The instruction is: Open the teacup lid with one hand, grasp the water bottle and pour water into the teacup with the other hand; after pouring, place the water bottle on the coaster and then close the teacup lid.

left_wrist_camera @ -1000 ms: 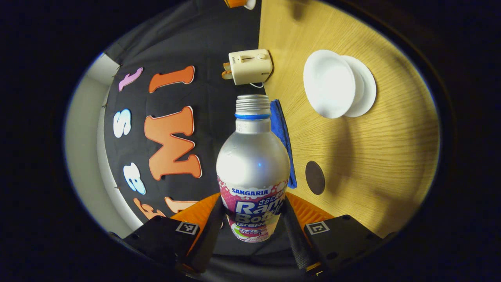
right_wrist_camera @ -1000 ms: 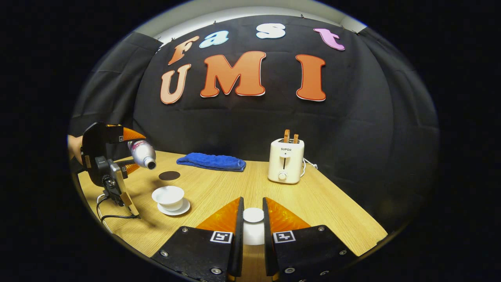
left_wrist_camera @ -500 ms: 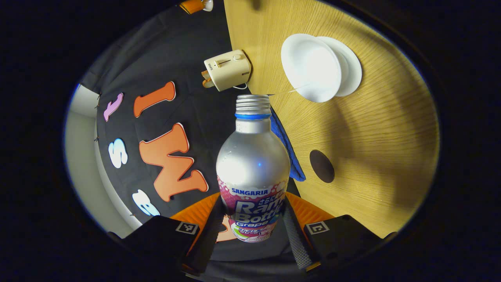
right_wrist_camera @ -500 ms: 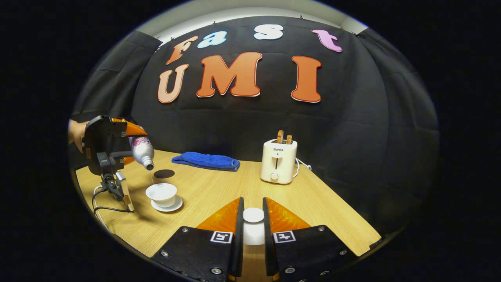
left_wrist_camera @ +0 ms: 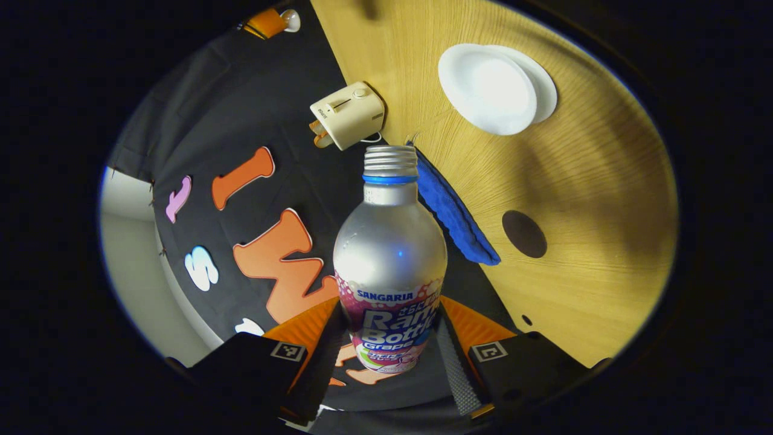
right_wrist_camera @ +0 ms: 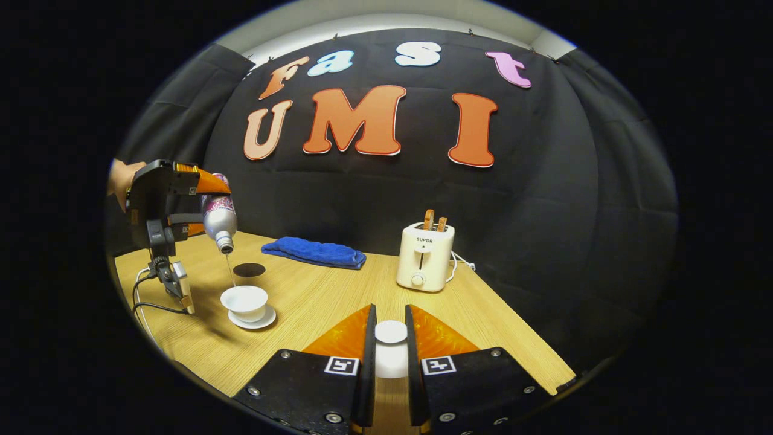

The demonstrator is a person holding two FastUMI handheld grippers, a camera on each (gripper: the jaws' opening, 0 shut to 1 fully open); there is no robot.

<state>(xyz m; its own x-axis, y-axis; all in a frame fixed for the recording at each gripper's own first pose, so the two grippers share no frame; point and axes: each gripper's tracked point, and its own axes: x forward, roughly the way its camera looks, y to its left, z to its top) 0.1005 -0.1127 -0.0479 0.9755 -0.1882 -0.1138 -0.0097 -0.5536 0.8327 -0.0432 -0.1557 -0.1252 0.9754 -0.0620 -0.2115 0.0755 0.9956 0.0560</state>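
Left gripper (left_wrist_camera: pixel 389 356) hides bottle (left_wrist_camera: pixel 389 254) base | lid (right_wrist_camera: pixel 391 341) mostly hidden

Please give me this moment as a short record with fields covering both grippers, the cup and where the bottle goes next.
left hand-held gripper: shut on the water bottle, tipped mouth-down
pour: thin stream falling from the bottle into the teacup
teacup: open, on its saucer
right hand-held gripper: shut on the teacup lid, held apart from the cup
coaster: bare, behind the teacup
also on table: blue towel, toaster
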